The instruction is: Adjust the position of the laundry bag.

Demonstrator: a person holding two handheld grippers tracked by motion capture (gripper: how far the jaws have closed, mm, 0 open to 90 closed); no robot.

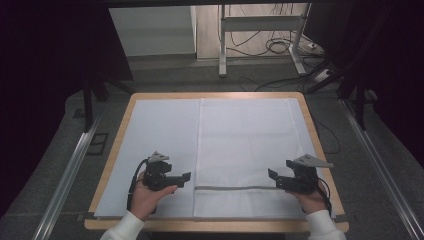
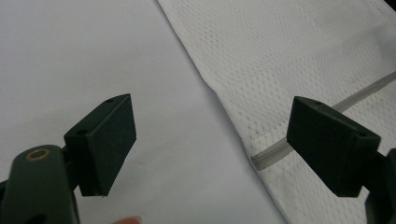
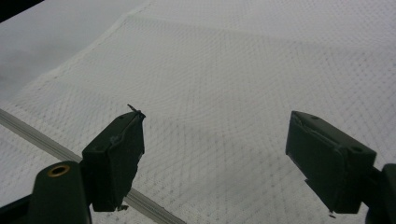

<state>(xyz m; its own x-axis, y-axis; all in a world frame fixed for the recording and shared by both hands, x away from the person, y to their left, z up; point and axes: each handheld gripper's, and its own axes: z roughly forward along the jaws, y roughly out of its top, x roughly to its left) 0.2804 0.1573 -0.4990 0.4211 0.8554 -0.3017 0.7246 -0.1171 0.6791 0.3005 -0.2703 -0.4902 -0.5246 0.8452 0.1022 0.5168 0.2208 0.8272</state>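
Observation:
A white mesh cloth (image 1: 247,150) lies flat on the right half of the table, with a grey stripe (image 1: 235,188) across it near the front edge. My left gripper (image 1: 186,176) hovers just off the cloth's left edge (image 2: 219,100), jaws wide apart and nothing between them. My right gripper (image 1: 271,174) is held over the cloth's right side near the stripe (image 3: 51,147), open too, pointing left. Each is held by a hand in a white sleeve. In the left gripper view the stripe (image 2: 275,149) ends at the cloth's edge between the jaws.
A pale blue-white sheet (image 1: 157,135) covers the wooden table (image 1: 215,95). Beyond the far edge stand a metal frame's legs (image 1: 222,45) and loose cables (image 1: 280,47) on the floor. Rails (image 1: 70,170) run along both sides of the table.

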